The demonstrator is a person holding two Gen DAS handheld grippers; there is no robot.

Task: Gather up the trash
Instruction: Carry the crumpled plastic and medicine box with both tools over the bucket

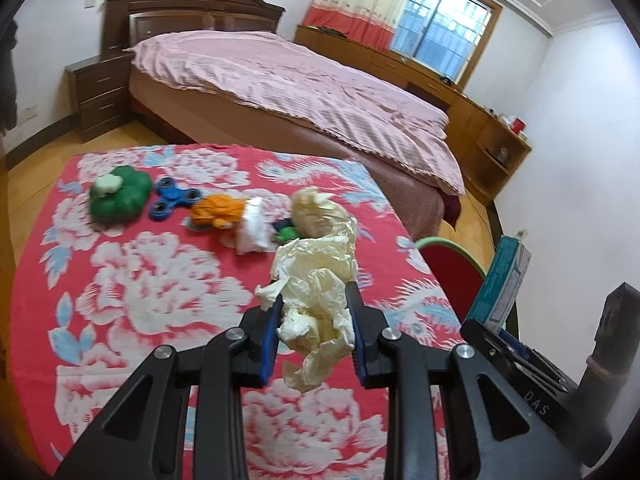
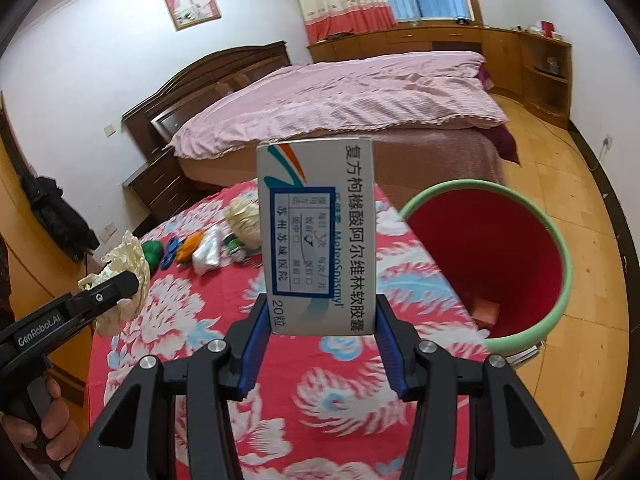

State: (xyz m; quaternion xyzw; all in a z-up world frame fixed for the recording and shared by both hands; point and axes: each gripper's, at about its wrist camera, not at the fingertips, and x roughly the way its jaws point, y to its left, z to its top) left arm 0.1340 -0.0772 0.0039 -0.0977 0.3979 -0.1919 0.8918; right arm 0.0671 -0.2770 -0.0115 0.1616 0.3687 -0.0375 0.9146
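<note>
Bin [image 2: 554, 236]: red inside, pale green rim, standing on the wooden floor just off the table's right edge; one small orange-red piece [image 2: 486, 312] lies at its bottom, nothing else visible within. Medicine box [image 2: 318, 240]: white and teal carton with printed Chinese text, held upright, clamped at its lower end between the fingers of the right gripper [image 2: 320, 320], above the table's right edge and just beside the bin's rim. Crumpled cream paper [image 1: 316, 300]: clamped between the fingers of the left gripper [image 1: 314, 312], lifted above the middle of the table near its right side. Table [image 1: 120, 340]: covered with a red cloth printed with white and blue flowers. Remaining items, in a row near the far edge, from the far-left corner rightward: green clover-shaped toy [image 1: 118, 196] with a small white piece on top; blue fidget spinner [image 1: 174, 200] touching it; orange crumpled wad [image 1: 216, 210]; white crumpled wrapper [image 1: 252, 230]; small green and blue object [image 1: 286, 232], partly hidden, kind unclear; second cream paper ball [image 1: 316, 212] toward the far-right corner. Beyond the table: bed [image 1: 280, 88] with pink cover, dark wooden nightstand [image 1: 100, 96], and a wooden cabinet [image 1: 440, 84] along the window wall.
</note>
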